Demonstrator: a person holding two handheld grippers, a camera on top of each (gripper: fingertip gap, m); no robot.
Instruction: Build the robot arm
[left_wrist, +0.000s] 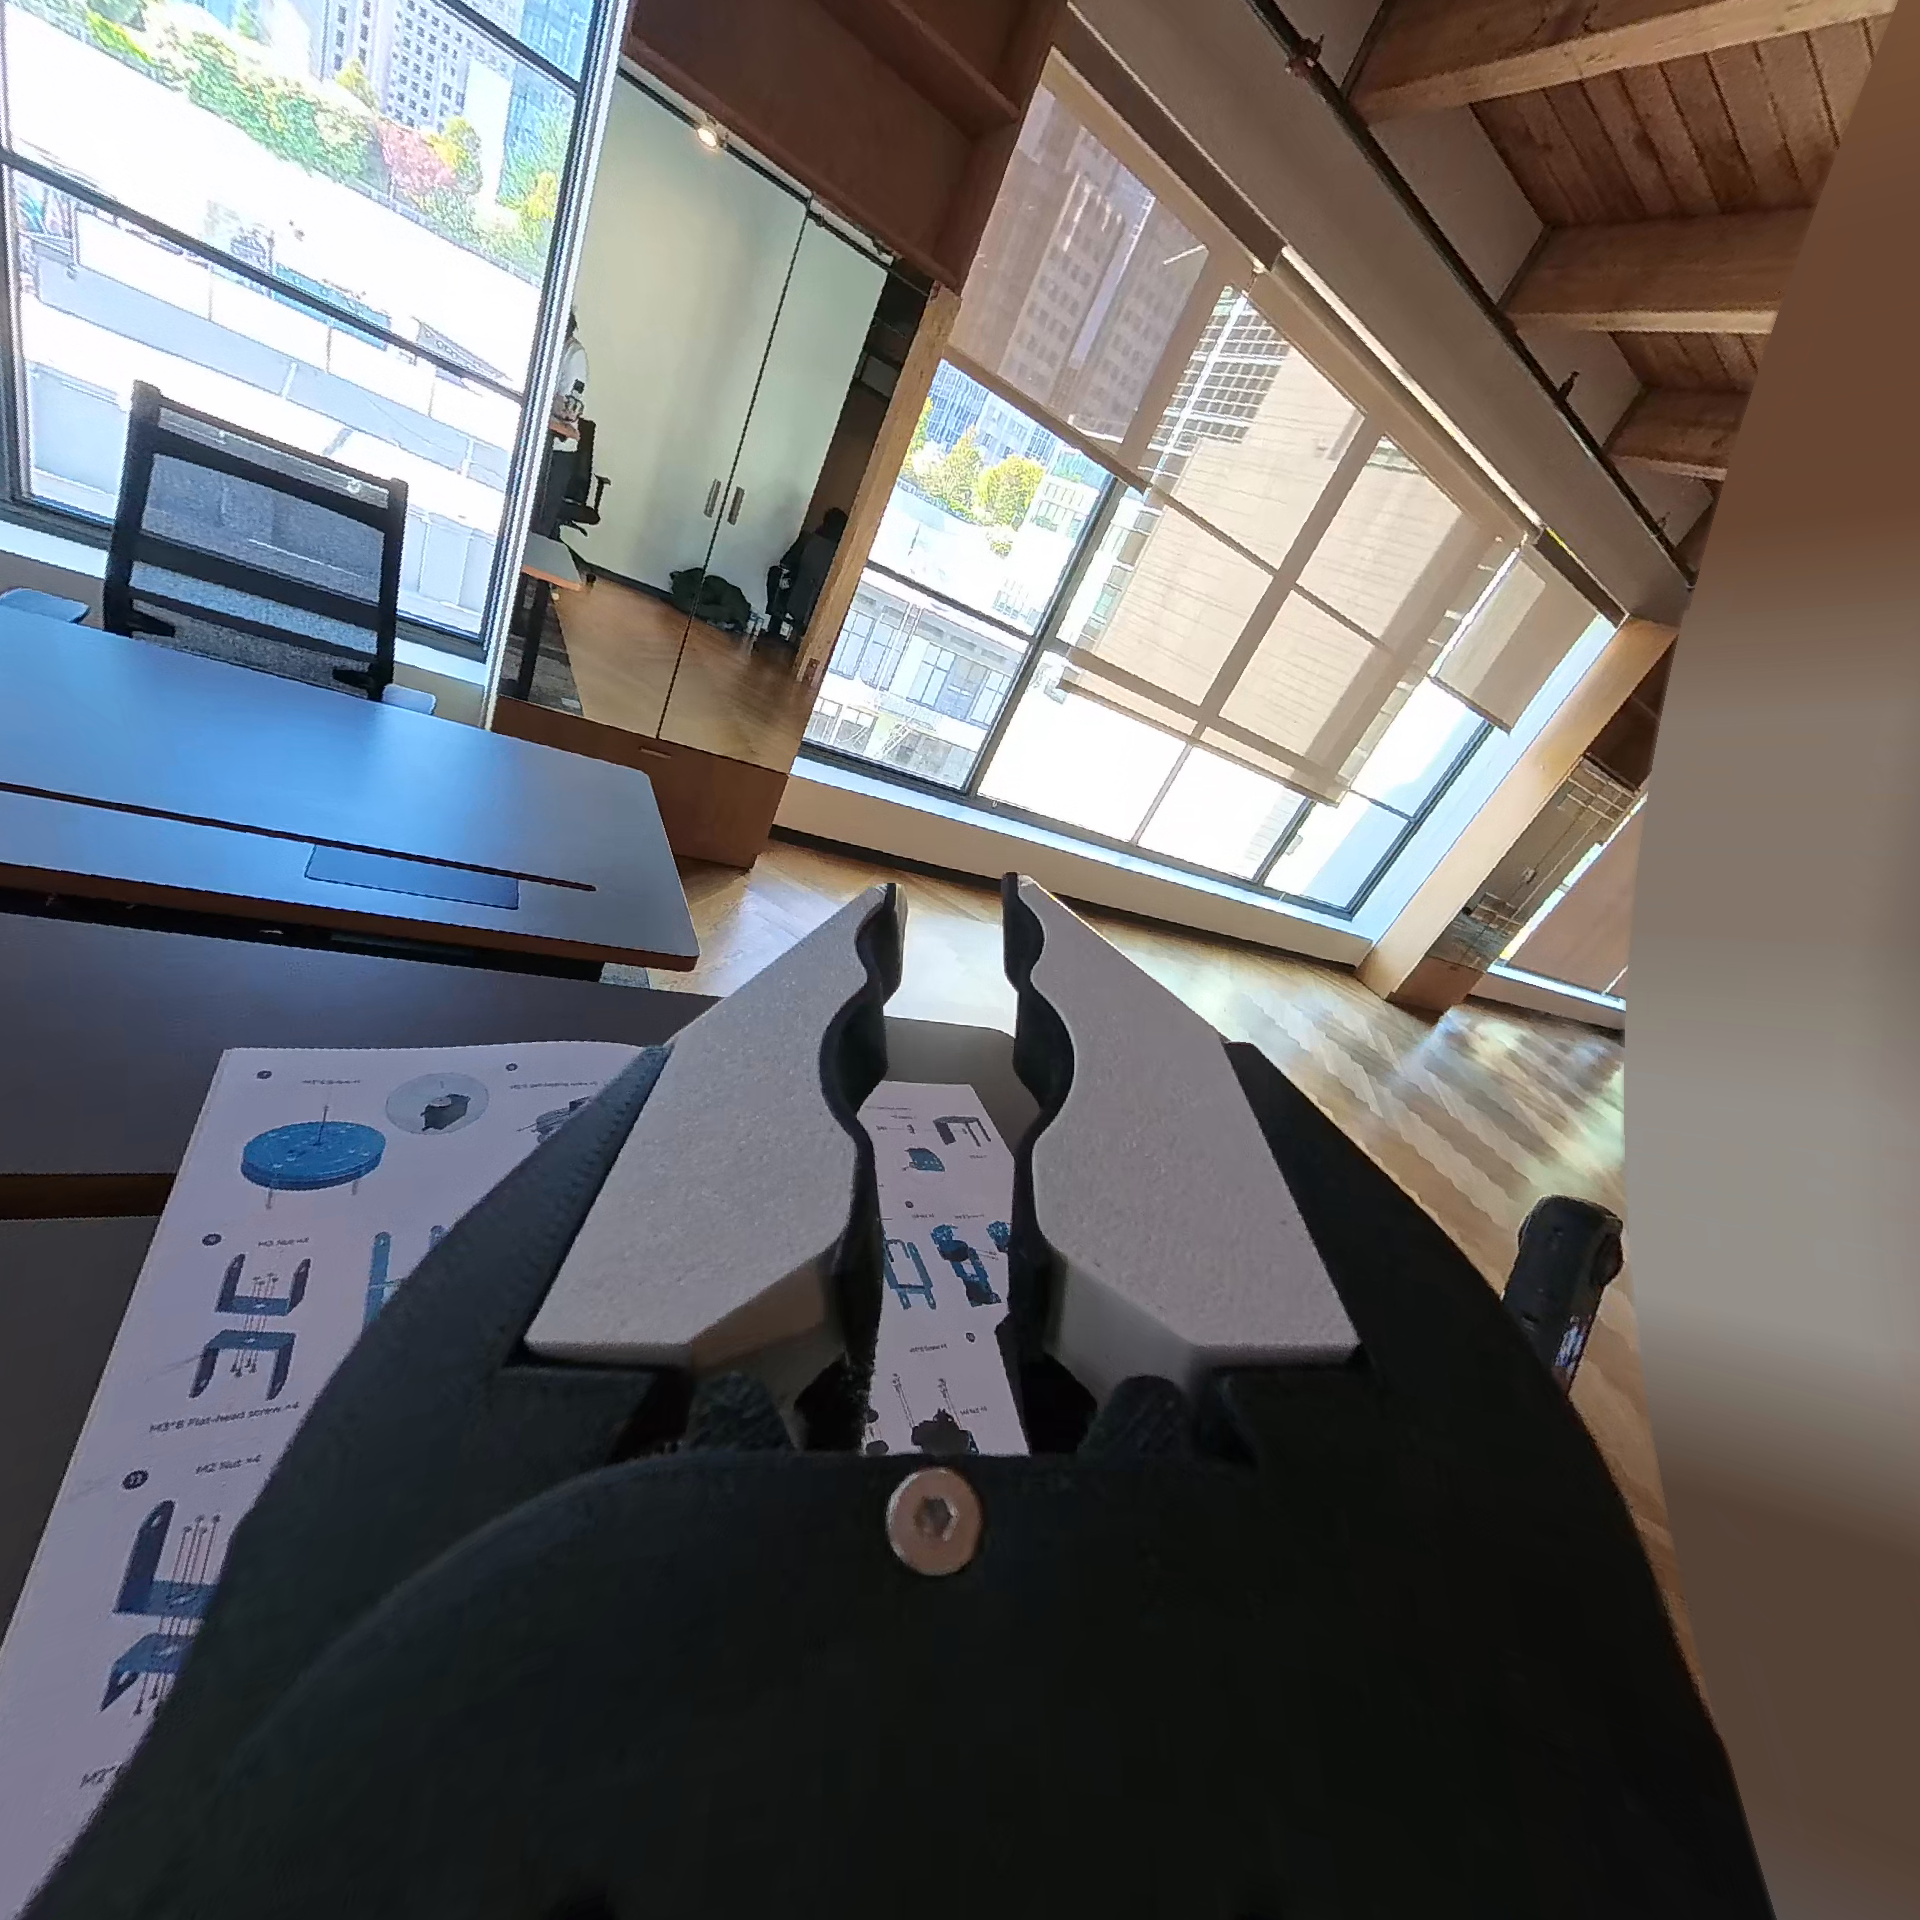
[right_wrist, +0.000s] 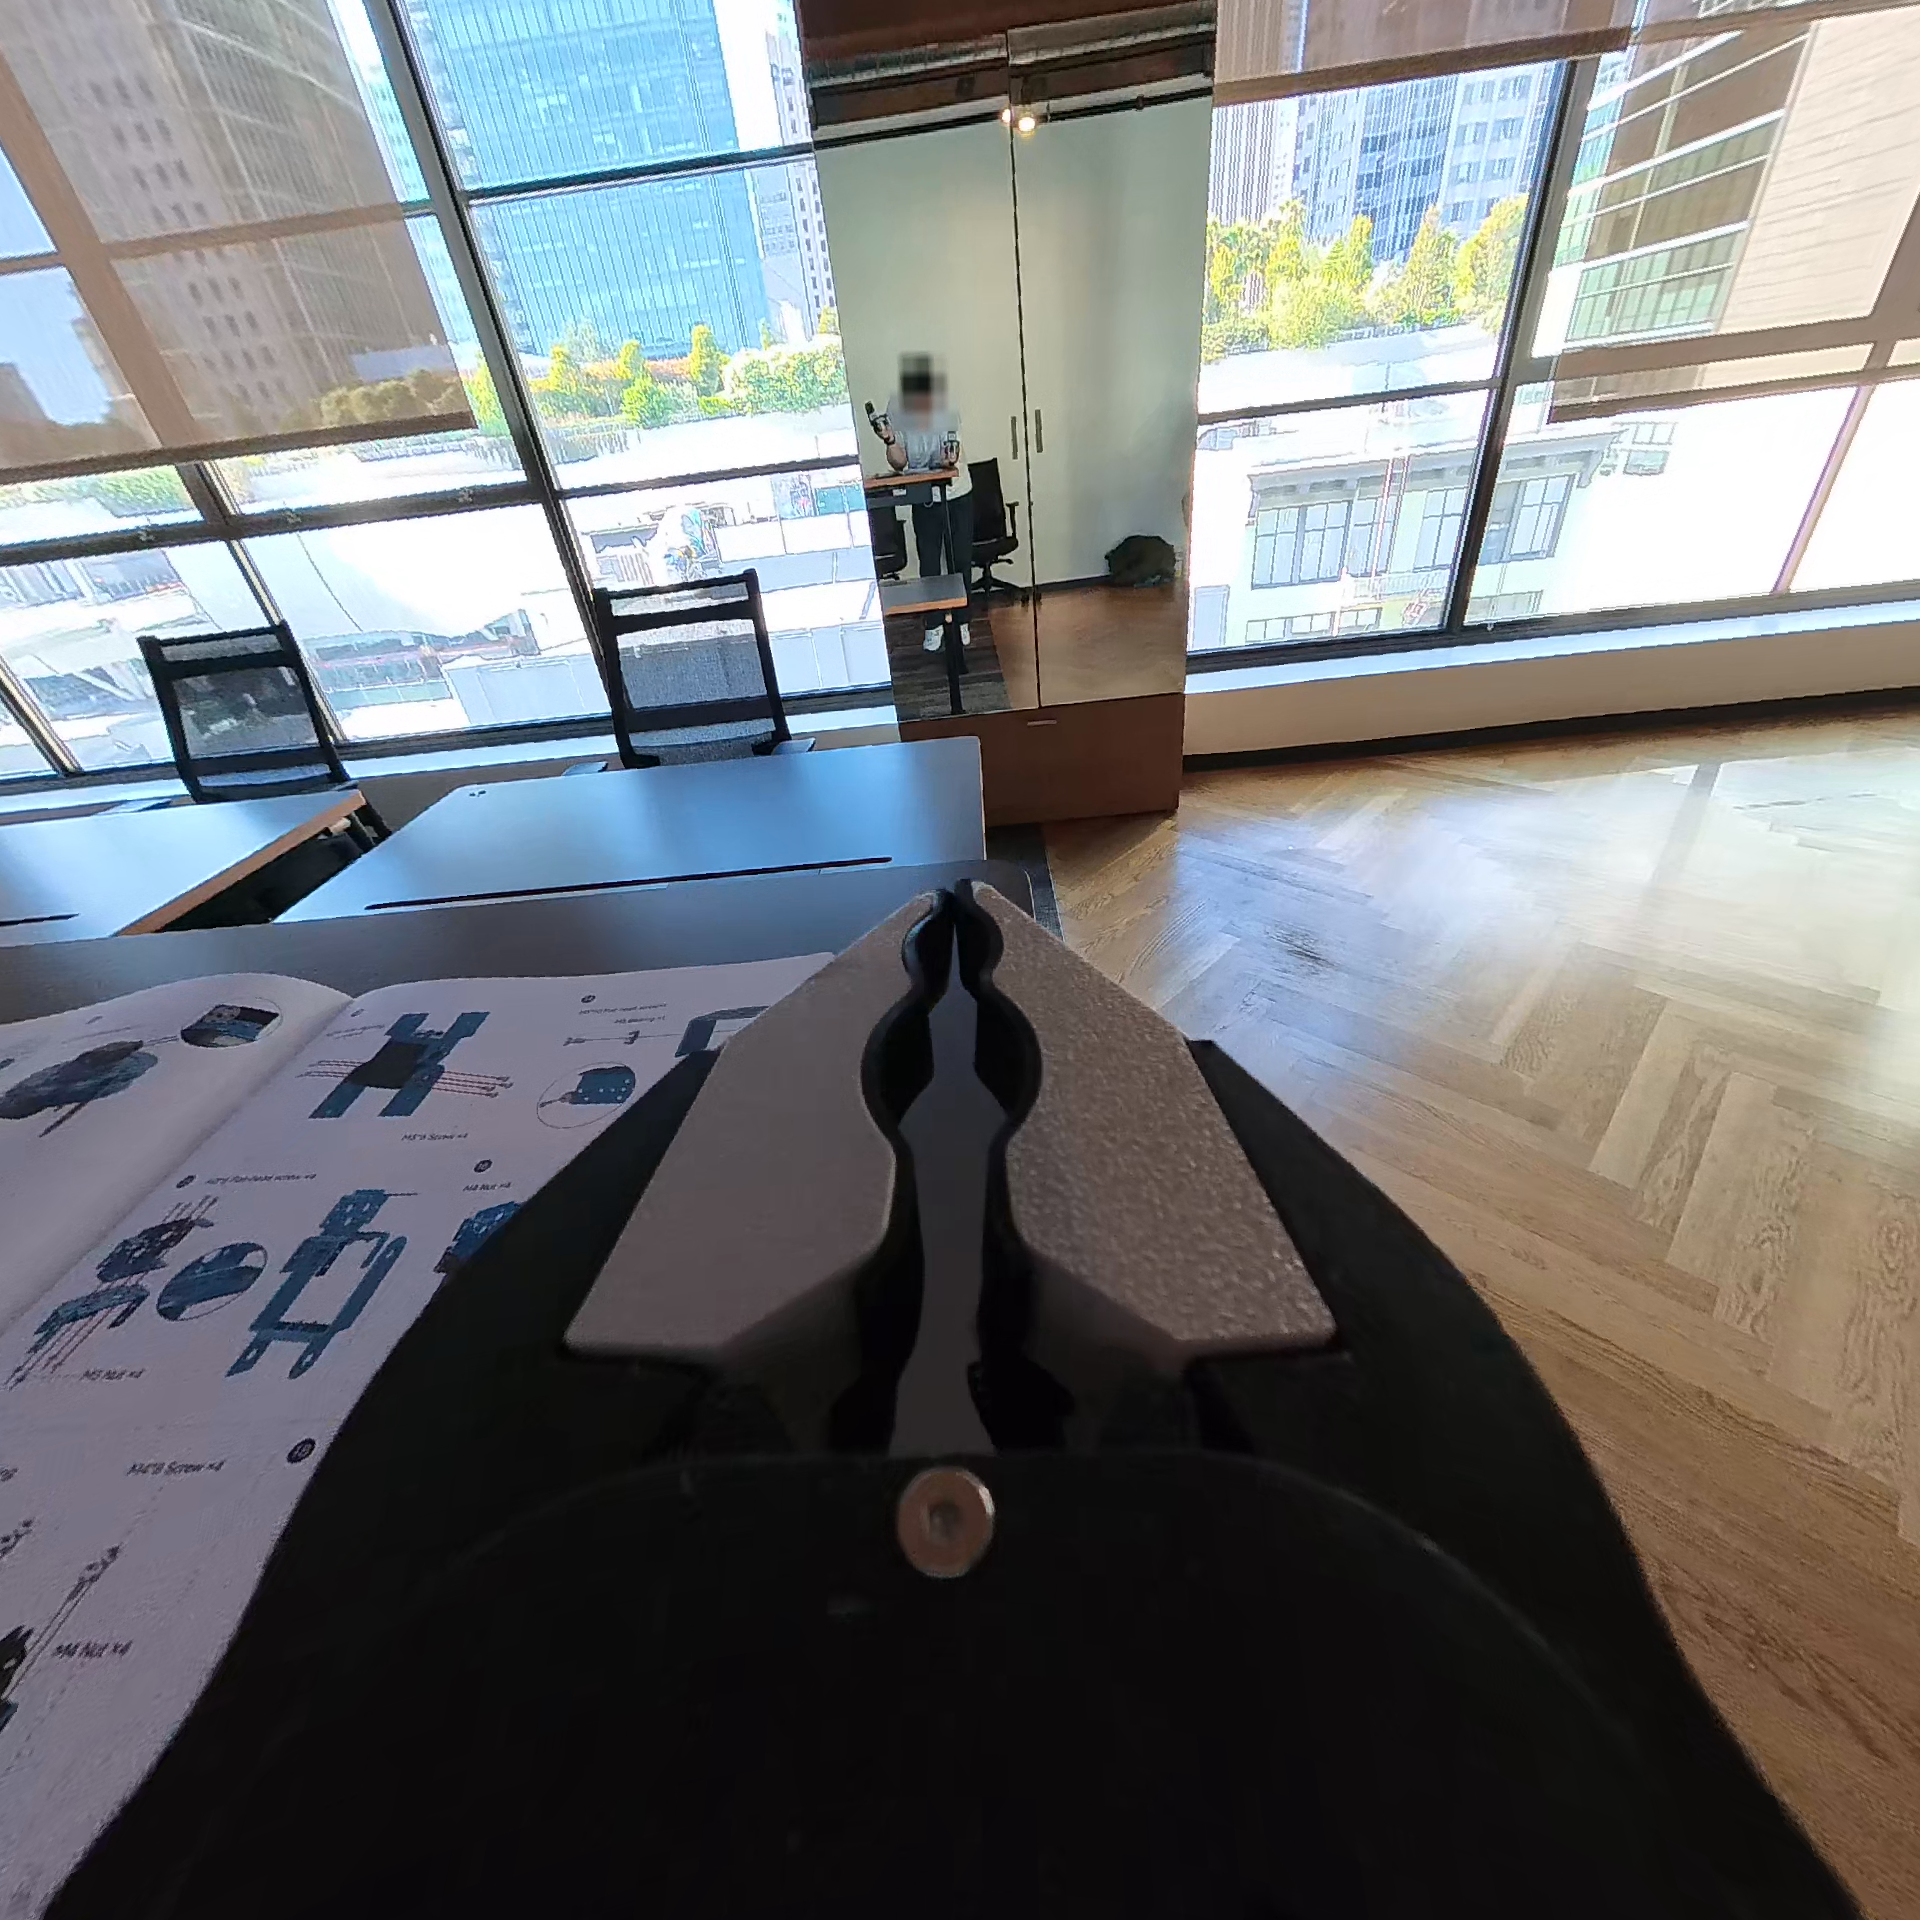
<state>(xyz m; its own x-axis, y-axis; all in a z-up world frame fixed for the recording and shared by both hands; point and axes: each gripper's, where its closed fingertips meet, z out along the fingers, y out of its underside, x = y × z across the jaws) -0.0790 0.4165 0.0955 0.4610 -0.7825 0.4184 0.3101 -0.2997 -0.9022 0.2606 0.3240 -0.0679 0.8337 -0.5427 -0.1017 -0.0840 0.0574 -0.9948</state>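
Booklet (right_wrist: 312, 1164) with blue diagrams, left tongs (left_wrist: 951, 899) parted, right tongs (right_wrist: 961, 899) closed

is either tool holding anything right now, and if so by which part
Nothing is held. The left tool is open, its fingers apart and empty above the instruction booklet. The right tool is shut with nothing between its fingers.

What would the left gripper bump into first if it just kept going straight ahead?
Nothing close, it seems. The left gripper, open and empty, hangs above the booklet and points past the desk edge over bare floor toward the windows. Depth is hard to judge.
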